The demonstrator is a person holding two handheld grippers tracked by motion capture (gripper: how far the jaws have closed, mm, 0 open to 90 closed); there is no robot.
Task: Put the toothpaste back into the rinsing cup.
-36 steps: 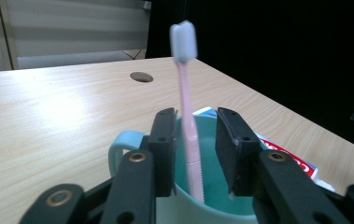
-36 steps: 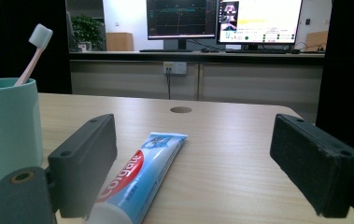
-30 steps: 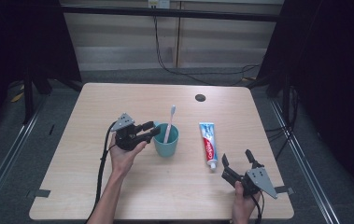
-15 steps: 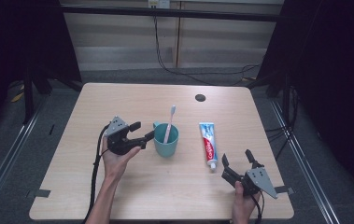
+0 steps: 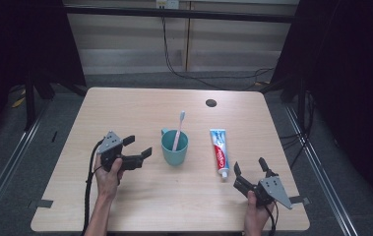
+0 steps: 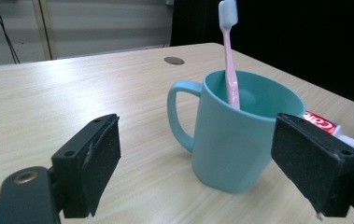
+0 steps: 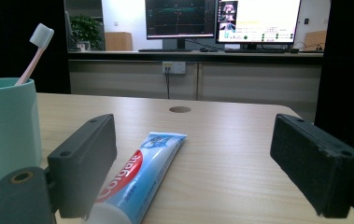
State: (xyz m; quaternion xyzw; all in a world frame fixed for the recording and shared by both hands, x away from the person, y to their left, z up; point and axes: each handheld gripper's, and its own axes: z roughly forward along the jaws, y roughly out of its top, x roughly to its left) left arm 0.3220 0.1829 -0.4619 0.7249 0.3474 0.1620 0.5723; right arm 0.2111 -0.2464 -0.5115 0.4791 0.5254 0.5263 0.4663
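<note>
A teal mug (image 5: 174, 147) stands at the table's middle with a pink toothbrush (image 5: 178, 130) upright in it, head up. To its right a toothpaste tube (image 5: 219, 151) lies flat, cap towards me. My left gripper (image 5: 139, 146) hovers just left of the mug, apart from it; its jaws have just been opening and nothing is between them. In the left gripper view the mug (image 6: 244, 140), its handle on the left, and the toothbrush (image 6: 228, 51) stand ahead of the open jaws. My right gripper (image 5: 249, 165) rests open near the front edge, facing the toothpaste (image 7: 142, 168).
A dark round hole (image 5: 211, 103) sits in the wooden table (image 5: 125, 105) at the far right. Cables trail from both grippers over the front edge. Dark frames and rails flank the table. Monitors (image 7: 221, 18) glow beyond a cabinet in the right gripper view.
My left gripper has drawn back leftwards from the mug's handle side and its jaws have spread wider. The mug, toothbrush, toothpaste and right gripper have stayed put.
</note>
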